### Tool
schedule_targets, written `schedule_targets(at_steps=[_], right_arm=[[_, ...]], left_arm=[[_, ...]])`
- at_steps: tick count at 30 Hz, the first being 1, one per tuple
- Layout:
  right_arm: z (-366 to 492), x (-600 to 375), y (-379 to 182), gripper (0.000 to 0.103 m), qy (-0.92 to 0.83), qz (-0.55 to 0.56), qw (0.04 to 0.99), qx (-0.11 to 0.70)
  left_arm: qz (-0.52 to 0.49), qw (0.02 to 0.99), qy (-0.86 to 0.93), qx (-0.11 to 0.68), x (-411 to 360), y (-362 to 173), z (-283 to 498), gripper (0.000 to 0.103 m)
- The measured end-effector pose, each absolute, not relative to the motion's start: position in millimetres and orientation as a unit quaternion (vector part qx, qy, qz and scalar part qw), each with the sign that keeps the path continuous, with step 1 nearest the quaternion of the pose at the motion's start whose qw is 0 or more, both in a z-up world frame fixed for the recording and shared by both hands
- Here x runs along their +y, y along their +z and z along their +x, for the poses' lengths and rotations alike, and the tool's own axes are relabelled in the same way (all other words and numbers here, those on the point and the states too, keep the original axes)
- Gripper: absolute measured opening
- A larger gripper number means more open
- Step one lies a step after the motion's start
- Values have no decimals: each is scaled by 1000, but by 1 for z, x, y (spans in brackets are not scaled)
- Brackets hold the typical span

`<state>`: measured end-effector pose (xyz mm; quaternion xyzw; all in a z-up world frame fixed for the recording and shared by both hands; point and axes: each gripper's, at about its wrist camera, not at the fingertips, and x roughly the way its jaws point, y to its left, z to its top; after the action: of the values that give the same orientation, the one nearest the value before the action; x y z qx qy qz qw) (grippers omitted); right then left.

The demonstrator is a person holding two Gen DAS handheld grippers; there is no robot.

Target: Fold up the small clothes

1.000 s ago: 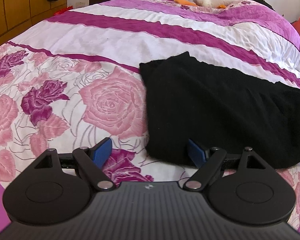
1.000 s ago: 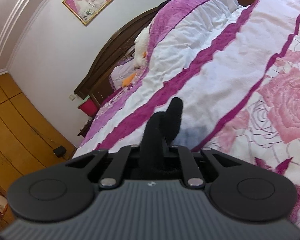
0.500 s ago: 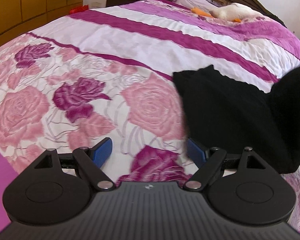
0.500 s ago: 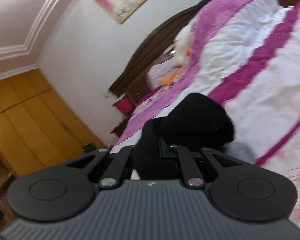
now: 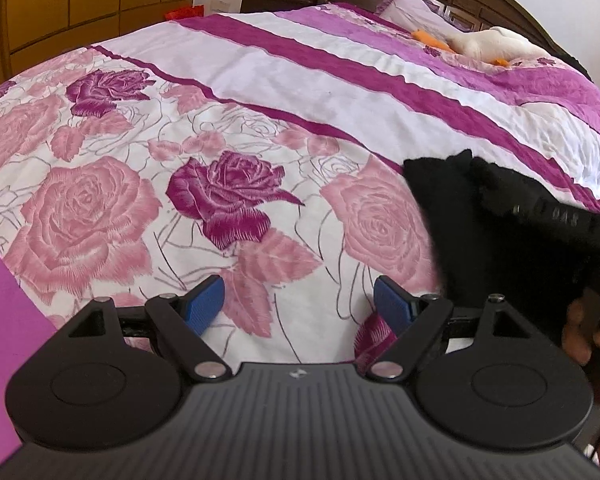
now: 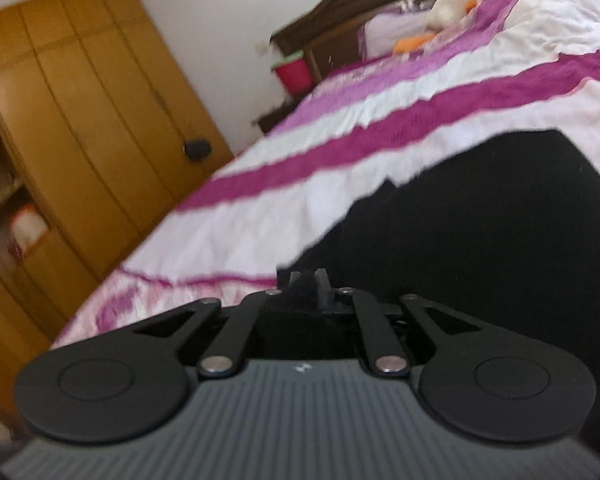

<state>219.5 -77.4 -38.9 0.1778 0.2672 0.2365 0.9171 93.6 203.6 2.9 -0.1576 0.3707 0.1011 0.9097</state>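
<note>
Where lettering shows, right tongs (image 5: 556,216) blur it.

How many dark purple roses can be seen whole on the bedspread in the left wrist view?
2: one dark purple rose at centre, another upper left. Partial ones may sit at the edges, behind the left gripper.

left claw (image 5: 298,306) agape, right claw (image 6: 305,280) clamped

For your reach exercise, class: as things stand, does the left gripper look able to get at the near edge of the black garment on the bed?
Probably yes. The left gripper is open and empty over bare bedspread, and the black garment lies just to its right with nothing between them, though the right gripper already holds part of it.
</note>
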Motion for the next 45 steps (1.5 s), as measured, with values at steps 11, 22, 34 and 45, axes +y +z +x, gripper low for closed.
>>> schedule_targets(at_steps=[11, 22, 34, 45], right_arm=[[167, -117, 1, 39, 290, 188, 901, 260], [145, -192, 3, 39, 153, 196, 938, 242], [220, -147, 17, 39, 206, 119, 912, 333], [301, -48, 16, 58, 184, -36, 875, 446]], left_arm=[[-172, 921, 57, 346, 183, 30, 108, 85], [-233, 910, -43, 341, 136, 37, 154, 86], [-243, 903, -87, 343, 113, 12, 152, 88], [-158, 927, -109, 322, 91, 1, 141, 77]])
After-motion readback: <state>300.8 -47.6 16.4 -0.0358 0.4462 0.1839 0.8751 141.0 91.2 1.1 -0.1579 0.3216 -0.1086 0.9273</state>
